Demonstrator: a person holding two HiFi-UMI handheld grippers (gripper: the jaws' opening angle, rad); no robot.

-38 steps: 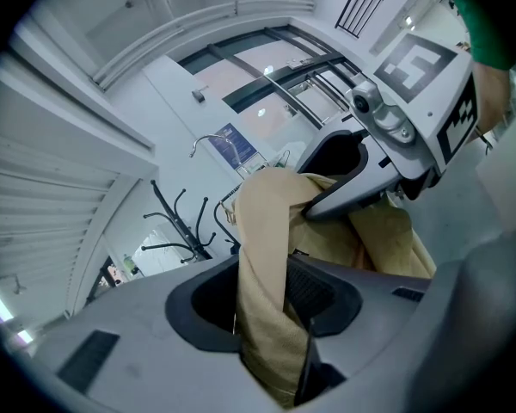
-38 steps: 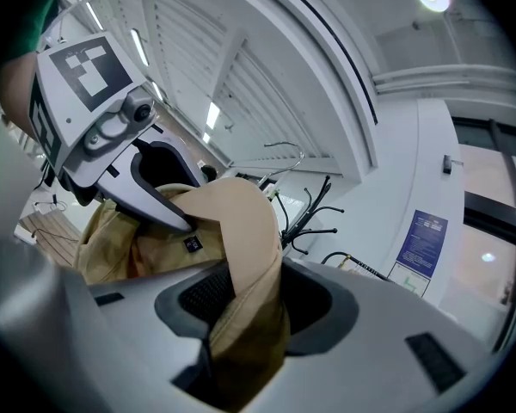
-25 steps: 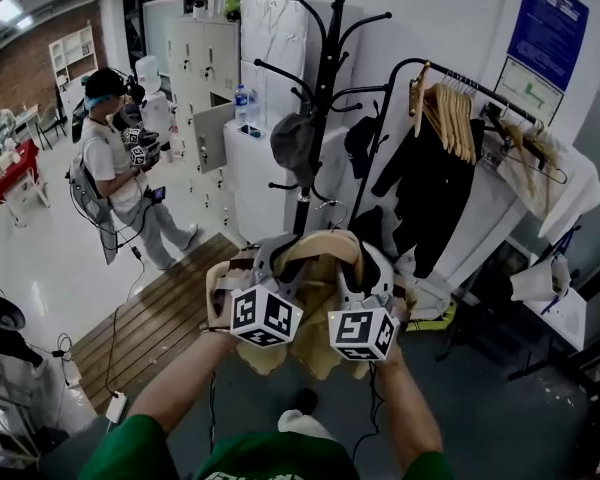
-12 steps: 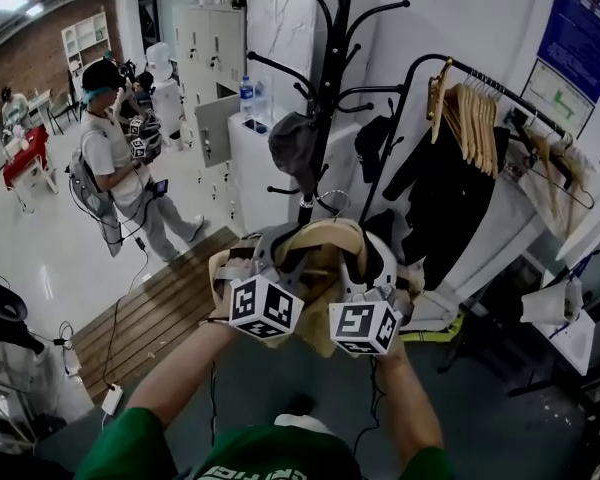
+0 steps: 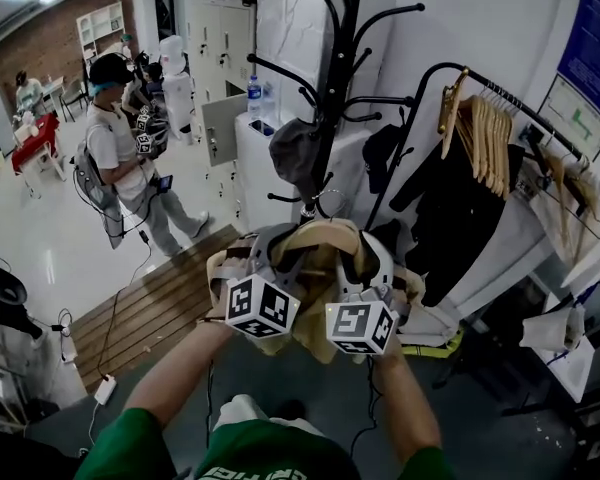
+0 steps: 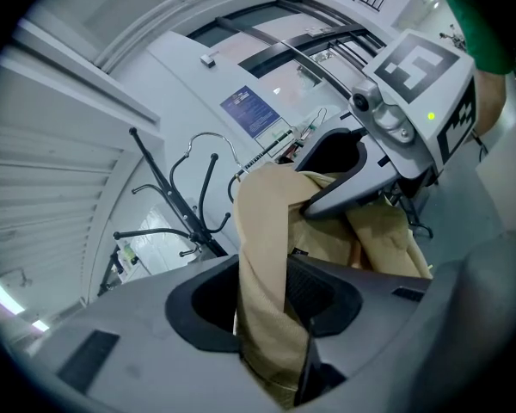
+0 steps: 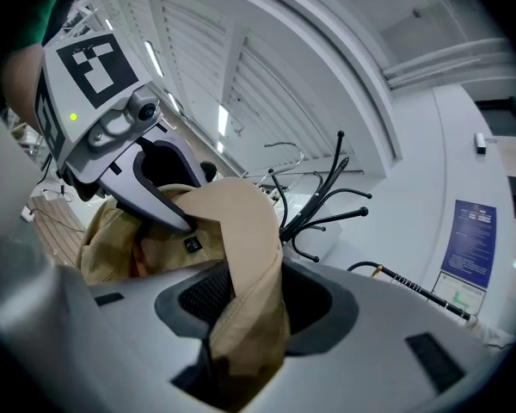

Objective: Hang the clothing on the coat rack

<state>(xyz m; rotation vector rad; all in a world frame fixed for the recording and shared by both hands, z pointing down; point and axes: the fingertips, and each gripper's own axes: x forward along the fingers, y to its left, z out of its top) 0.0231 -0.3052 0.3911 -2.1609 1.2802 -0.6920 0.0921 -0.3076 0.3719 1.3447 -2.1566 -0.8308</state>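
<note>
Before coat rack w/ grey cap: L gripper, R gripper clamp tan jacket.

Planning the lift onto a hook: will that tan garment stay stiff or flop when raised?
Probably floppy: the tan garment sags in folds between the left tool and right tool. Likely light, since small pinches carry it.

Open air lies before you up to the coat rack; its top hooks seem bare, but a grey cap fills one lower hook.
</note>
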